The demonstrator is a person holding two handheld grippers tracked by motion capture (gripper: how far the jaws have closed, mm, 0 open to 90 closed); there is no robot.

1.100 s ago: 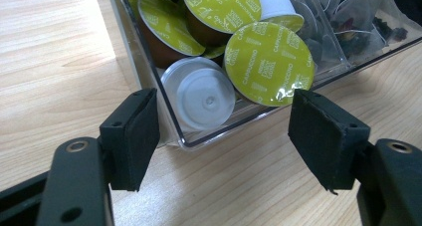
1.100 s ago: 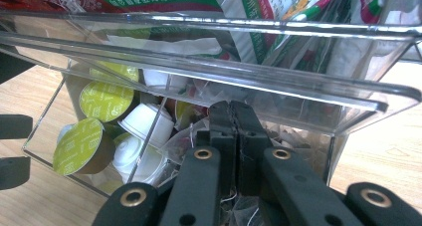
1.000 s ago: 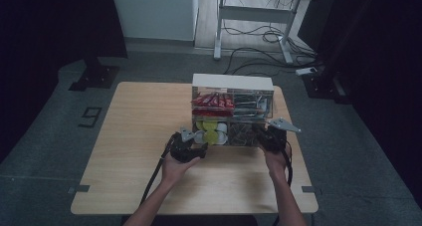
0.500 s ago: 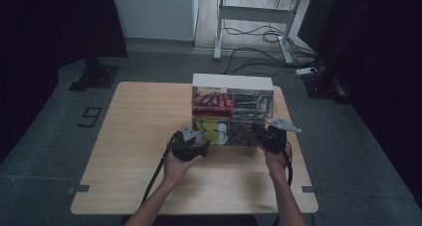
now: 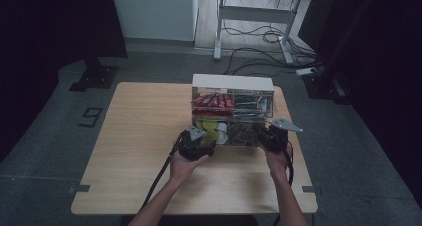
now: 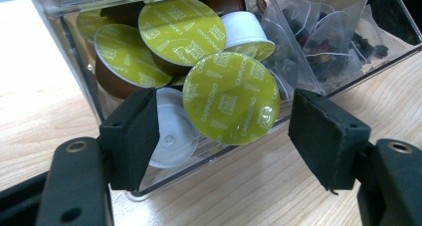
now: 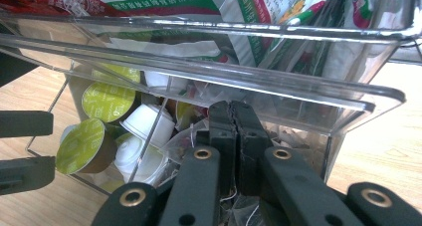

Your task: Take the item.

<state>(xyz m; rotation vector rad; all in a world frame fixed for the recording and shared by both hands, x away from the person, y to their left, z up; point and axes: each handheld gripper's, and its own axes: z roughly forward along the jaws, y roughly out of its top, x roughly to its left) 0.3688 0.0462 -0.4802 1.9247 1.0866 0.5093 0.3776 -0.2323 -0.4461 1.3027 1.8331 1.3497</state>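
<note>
Two tools: my left gripper gapes around a light, rigid coffee pod best pinched at its rim, my right gripper sits closed, empty.

**Left fingers spread, right fingers pressed together**

Both forearms reach forward from the near edge. The left gripper sits in an upturned palm, its fingers parted wide. The right gripper is gripped from behind, its fingers closed flush, pads touching.
</note>
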